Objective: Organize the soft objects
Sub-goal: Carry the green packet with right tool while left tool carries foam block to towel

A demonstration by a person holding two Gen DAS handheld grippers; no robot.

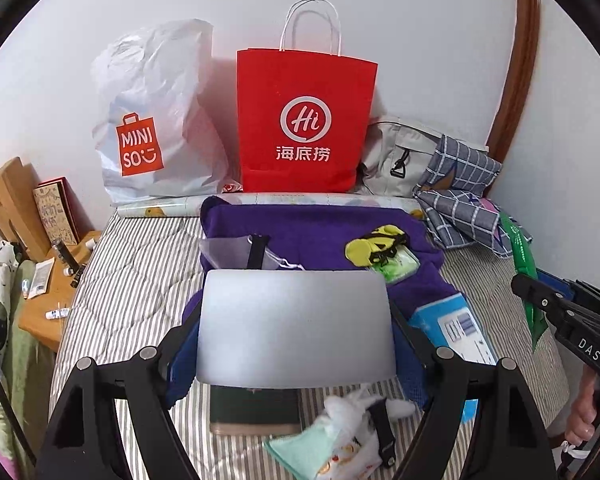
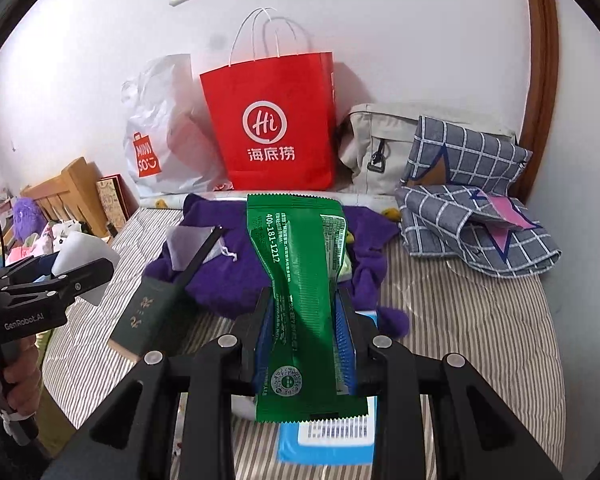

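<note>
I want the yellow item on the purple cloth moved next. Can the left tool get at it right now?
Probably not: the left tool is shut on a grey pouch that fills its fingers. The yellow item itself lies uncovered on the purple cloth.

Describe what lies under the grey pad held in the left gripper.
Under the grey pad, a dark green booklet and purple cloth show on the striped bedcover; anything beneath its middle is hidden.

Green foil packet upright, pinched at its waist, grey foam pad flat, purple cloth at twelve o'clock

Both tools clamped, side by side.
</note>
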